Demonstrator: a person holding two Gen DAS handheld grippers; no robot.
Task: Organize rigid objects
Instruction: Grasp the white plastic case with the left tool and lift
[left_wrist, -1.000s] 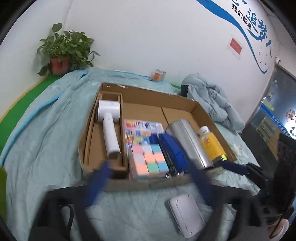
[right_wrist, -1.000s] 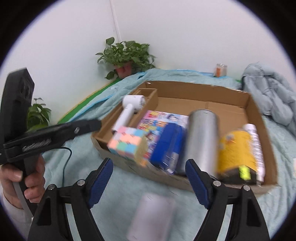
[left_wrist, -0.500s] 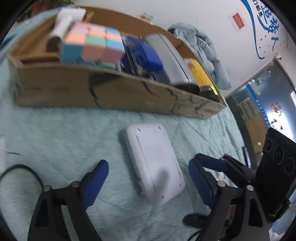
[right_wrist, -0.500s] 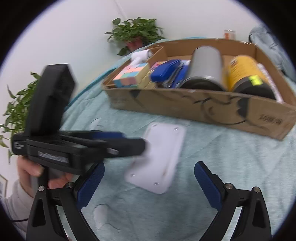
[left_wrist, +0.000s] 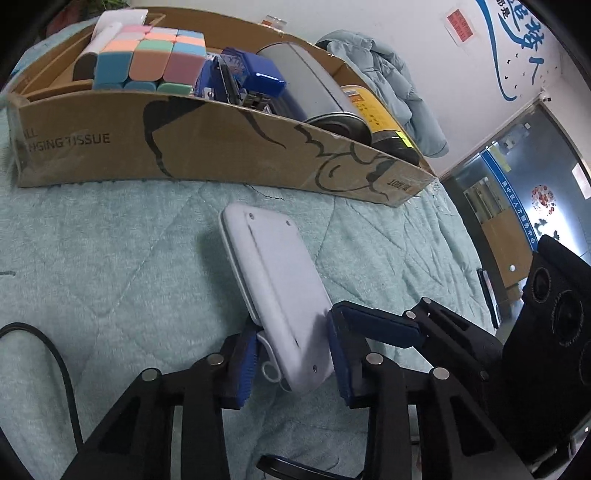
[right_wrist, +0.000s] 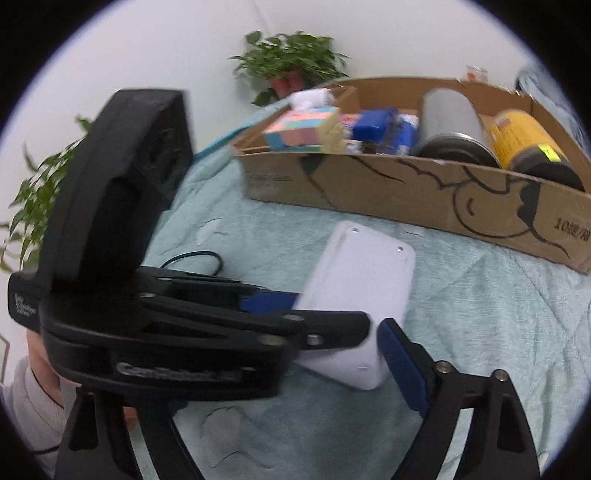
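Object: white flat device (left_wrist: 277, 291), rigid, smooth, likely light | Grasp: near-end long edges, 6 o'clock | left tool (left_wrist: 291, 358) just closed onto it | right tool (right_wrist: 373, 354) open.

Flat white device (left_wrist: 280, 291), tilted, near end off the quilt (left_wrist: 110, 266)

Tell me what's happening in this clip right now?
A person with a gripper in each hand is tidying items into a brown cardboard box on a pale green quilt. The left gripper has just been closing, and its blue pads now clamp the near end of a flat white plastic device lying in front of the box. The right gripper hangs open beside it, holding nothing.
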